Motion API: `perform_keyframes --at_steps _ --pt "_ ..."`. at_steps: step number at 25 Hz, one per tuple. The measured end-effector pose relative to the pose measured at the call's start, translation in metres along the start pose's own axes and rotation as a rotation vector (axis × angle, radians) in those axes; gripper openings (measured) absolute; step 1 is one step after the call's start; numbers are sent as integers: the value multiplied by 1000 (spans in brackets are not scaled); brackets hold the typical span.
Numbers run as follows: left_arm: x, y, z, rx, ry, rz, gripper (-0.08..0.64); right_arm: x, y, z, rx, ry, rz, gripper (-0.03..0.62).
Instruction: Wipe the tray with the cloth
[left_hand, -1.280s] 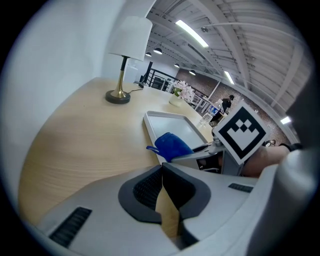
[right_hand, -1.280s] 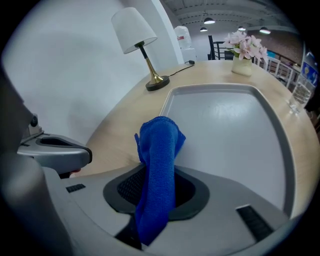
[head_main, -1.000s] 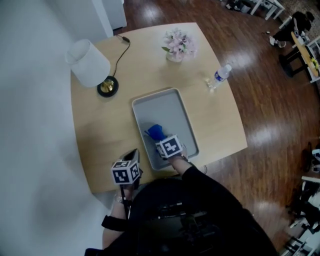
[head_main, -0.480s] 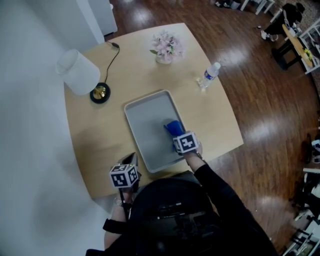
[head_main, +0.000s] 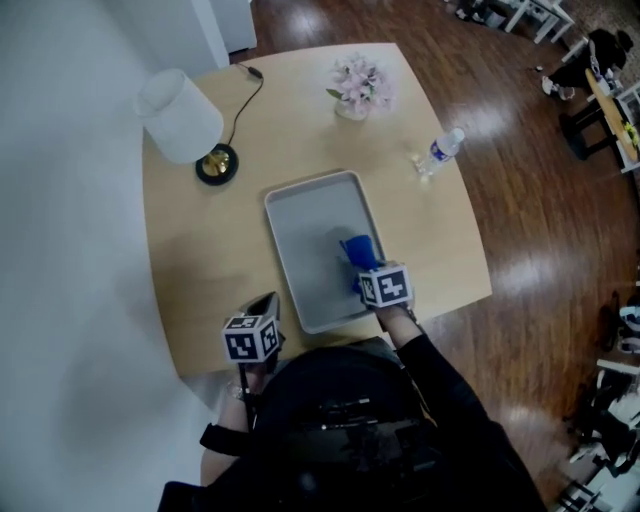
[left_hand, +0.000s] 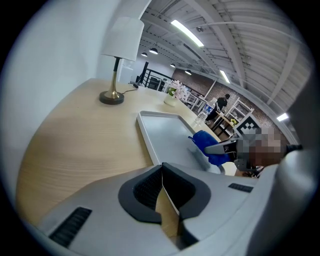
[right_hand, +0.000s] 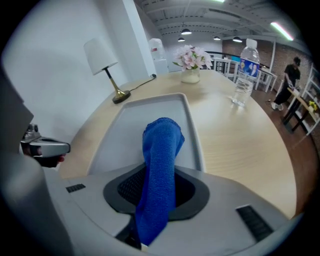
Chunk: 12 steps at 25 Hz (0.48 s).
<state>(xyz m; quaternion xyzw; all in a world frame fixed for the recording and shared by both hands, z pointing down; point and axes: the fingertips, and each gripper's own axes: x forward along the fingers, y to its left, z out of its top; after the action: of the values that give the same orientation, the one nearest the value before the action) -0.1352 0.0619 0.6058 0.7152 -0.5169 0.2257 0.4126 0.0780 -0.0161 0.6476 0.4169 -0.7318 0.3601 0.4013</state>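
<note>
Since a second ago the cloth (head_main: 358, 248) has slid from the left-middle of the tray (head_main: 305, 225) over to its right side, pulled along by the right gripper (head_main: 366, 270). Left gripper (head_main: 265, 304) hasn't budged.

So right now the blue cloth sits on the tray floor close to the right rim, about halfway down its length. The right claw is clamped on it: in the right gripper view the cloth runs up between the two pads and flops out forward onto the tray. The grey tray is lying flat on the table (head_main: 200, 250), long side pointing away from the person, near the front edge.

Left claw is closed, pads together with nothing in them, hanging over the table's near edge just left of the tray and not touching it.

Further out: a white-shade lamp (head_main: 180, 115) at the far left with its cord (head_main: 245, 100) trailing off the back, pink flowers (head_main: 360, 88) at the far edge, a water bottle (head_main: 440, 152) off to the right. Dark wood floor (head_main: 540, 220) beyond.
</note>
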Motion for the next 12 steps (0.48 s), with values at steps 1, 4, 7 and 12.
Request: perform_keyframes --at_steps 1,4,7,12 --pt "-2 2 -1 0 -3 -1 8 -3 19 0 -9 -3 35 109" --pt "-10 7 -6 2 -5 -4 8 1 84 -9 -52 24 145 109" --pt "-20 13 -12 13 -10 -10 8 19 128 -25 -107 78 185 109" --pt "-39 20 -29 18 6 -42 8 37 177 -37 -130 92 204 109"
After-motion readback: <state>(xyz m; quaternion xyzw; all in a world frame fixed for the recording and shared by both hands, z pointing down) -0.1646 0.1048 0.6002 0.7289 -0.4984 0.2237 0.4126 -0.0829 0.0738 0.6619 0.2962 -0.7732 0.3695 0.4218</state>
